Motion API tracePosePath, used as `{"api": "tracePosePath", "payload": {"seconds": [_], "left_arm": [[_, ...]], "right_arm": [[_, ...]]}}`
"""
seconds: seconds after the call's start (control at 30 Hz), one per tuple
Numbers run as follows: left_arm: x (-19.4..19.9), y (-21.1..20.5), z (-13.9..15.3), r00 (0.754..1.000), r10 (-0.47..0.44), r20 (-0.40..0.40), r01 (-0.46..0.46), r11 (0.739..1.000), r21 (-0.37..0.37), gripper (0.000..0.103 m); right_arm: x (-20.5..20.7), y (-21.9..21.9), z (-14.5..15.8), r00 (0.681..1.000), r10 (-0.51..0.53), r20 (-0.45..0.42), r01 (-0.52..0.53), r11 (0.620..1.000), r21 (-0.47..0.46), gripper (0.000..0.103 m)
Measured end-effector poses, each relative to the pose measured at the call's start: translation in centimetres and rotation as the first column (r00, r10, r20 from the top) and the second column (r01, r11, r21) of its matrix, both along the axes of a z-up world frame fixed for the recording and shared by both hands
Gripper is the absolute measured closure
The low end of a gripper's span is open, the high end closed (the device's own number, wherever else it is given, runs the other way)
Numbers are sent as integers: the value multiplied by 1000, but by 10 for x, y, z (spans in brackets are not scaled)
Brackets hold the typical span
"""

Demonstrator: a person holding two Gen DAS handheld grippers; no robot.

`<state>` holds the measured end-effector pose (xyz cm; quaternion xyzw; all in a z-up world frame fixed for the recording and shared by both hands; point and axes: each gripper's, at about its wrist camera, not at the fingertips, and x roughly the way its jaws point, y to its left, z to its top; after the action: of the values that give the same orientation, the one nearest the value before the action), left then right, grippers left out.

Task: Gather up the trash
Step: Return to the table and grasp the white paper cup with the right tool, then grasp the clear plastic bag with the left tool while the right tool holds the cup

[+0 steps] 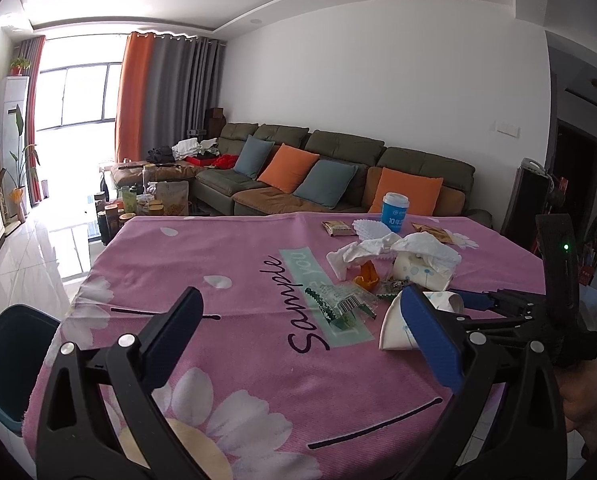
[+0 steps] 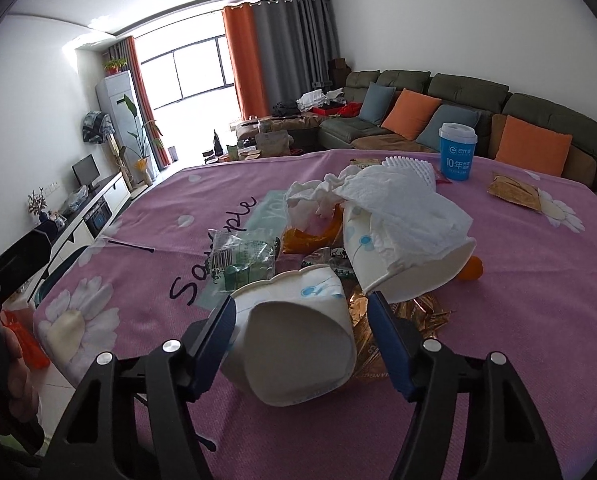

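1. A crushed paper cup (image 2: 298, 332) lies on its side at the near edge of a trash pile on the pink flowered tabletop (image 2: 498, 320).
2. The right tool (image 2: 302, 320) straddles this cup; its left pad touches the cup's side, while a gap shows at the right pad, so it has no full pinch.
3. Just behind lie a second paper cup (image 2: 398, 264) draped with white tissue (image 2: 402, 208), a clear wrapper (image 2: 242, 260), orange peel (image 2: 310, 236) and gold foil (image 2: 402, 316).
4. A blue cup (image 2: 457, 152) stands upright farther back.
5. The left tool (image 1: 298, 332) hovers spread wide over bare cloth, holding nothing.
6. A dark bin (image 1: 6, 356) sits below the tabletop's left edge.
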<state>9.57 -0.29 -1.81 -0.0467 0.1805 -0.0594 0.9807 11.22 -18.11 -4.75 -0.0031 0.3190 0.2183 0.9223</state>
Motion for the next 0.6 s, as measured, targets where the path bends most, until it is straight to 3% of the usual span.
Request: {"api": "tracePosePath", "payload": {"seconds": [0.07,0.2,0.33,0.6], "left_arm": [[1,0,-1,1000,0,-2,0,1000,0,6],[2,-1,-1,1000,-1,-4,1,1000,0,6],[2,0,-2,1000,3,-3,-3,1000,-1,6],[3,7,-4,1000,24,-5,-24,1000,-4,6]], "right_arm": [[-2,2,0,1000,10,4,-10,1000,-15,40],[-7,12,4,998,56,24,-54,995,-82,55],[-11,17,6,997,71,33,-67,992,-109,56],[-22,14,15,996,60,68,-55,996,-76,56]]}}
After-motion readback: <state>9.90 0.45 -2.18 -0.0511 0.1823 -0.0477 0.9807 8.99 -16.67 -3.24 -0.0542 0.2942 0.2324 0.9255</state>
